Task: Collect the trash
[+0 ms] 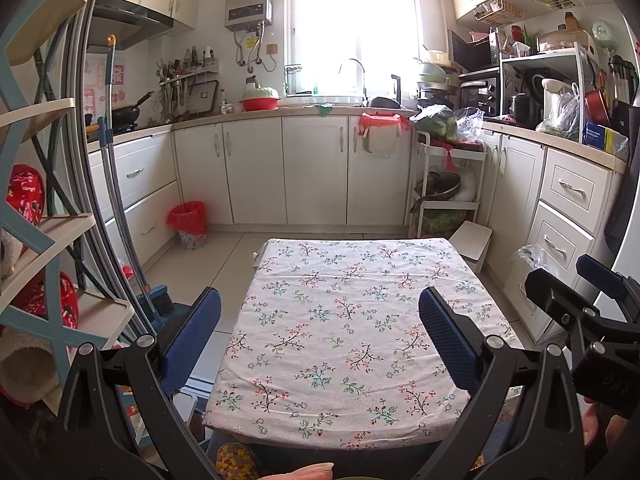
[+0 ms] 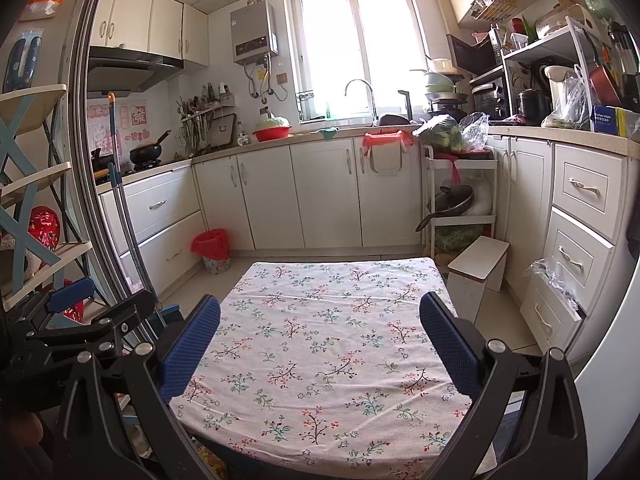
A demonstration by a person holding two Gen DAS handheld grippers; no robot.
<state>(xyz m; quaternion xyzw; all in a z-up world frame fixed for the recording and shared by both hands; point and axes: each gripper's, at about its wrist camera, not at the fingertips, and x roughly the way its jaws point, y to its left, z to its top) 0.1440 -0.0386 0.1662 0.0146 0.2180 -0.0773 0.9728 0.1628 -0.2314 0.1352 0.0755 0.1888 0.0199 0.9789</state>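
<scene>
left gripper [image 1: 320, 340] fingers apart | right gripper [image 2: 320, 344] fingers apart | box [image 2: 610, 120] reads "wipes"

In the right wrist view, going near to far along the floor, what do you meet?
Flowered tablecloth → red-lined bin → white cupboards → tap → window.

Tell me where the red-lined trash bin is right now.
The trash bin stands on the floor in both views, left of the floral table, against the corner cabinets.
</scene>
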